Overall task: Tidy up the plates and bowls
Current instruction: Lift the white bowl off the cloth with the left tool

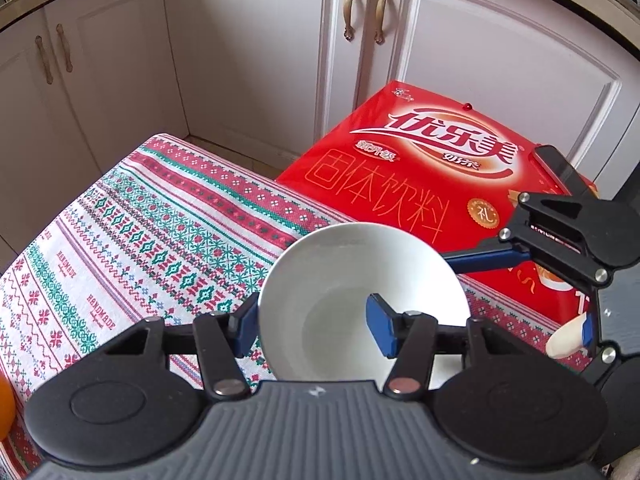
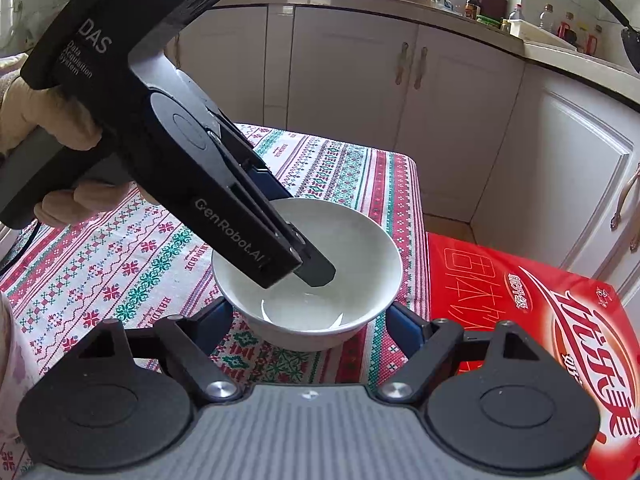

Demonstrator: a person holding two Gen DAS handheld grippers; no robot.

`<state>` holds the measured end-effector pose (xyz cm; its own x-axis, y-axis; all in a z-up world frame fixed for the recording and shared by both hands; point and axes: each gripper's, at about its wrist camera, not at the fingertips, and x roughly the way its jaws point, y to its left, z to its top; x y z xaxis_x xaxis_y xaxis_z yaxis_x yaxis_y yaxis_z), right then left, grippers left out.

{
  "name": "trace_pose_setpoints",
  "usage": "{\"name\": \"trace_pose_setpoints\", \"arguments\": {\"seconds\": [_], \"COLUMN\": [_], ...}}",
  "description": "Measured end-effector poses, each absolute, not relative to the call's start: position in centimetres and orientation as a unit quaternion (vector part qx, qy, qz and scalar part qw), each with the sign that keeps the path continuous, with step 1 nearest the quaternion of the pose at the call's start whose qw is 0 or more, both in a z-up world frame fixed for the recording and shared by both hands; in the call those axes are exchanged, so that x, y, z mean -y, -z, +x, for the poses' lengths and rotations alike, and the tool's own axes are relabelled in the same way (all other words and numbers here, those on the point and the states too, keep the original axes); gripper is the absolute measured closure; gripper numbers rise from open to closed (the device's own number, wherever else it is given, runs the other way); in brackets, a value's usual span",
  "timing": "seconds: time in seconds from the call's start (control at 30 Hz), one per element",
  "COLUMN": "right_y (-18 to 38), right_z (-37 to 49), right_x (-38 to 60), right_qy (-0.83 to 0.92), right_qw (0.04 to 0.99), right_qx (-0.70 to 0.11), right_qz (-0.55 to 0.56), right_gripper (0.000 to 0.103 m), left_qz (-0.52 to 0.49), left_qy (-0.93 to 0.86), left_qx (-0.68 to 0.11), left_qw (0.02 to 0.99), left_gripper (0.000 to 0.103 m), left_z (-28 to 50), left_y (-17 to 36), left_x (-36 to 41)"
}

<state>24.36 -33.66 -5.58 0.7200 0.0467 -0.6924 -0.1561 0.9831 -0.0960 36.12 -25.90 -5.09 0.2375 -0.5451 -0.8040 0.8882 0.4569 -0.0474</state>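
At bowl's near wall: left gripper (image 1: 314,326) straddles rim, one blue pad outside, other inside white bowl (image 1: 360,276); whether pads press wall, cannot tell. Bowl sits on patterned tablecloth (image 1: 140,240), near table's right edge. Right gripper (image 2: 310,320) spread wide, fingers flanking bowl's base, apart from it. Red carton (image 1: 420,168) just beside table. White cabinet doors (image 1: 260,48) behind. Orange object (image 1: 6,408) at far left edge.

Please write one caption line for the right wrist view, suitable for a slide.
Left claw straddles the white bowl's rim on the patterned tablecloth; red drink box alongside.
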Motion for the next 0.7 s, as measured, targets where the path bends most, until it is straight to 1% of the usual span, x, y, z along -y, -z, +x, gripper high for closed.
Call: {"name": "trace_pose_setpoints", "arguments": {"seconds": [0.37,0.7], "right_y": [5.5,4.0], "right_z": [24.2,21.9], "right_x": [33.4,33.0], "right_qy": [-0.055,-0.066], "right_qw": [0.920,0.916], "right_qx": [-0.379,-0.391], "right_qz": [-0.079,-0.064], "right_gripper": [0.017,0.017], "left_qz": [0.215,0.215], "left_qy": [0.474,0.473], "left_qx": [-0.403,-0.404], "left_qw": [0.753,0.753], "left_gripper": [0.048,0.048], "left_z": [35.7,32.9], "left_y": [5.0,3.7], "left_x": [25.9,25.0]}}
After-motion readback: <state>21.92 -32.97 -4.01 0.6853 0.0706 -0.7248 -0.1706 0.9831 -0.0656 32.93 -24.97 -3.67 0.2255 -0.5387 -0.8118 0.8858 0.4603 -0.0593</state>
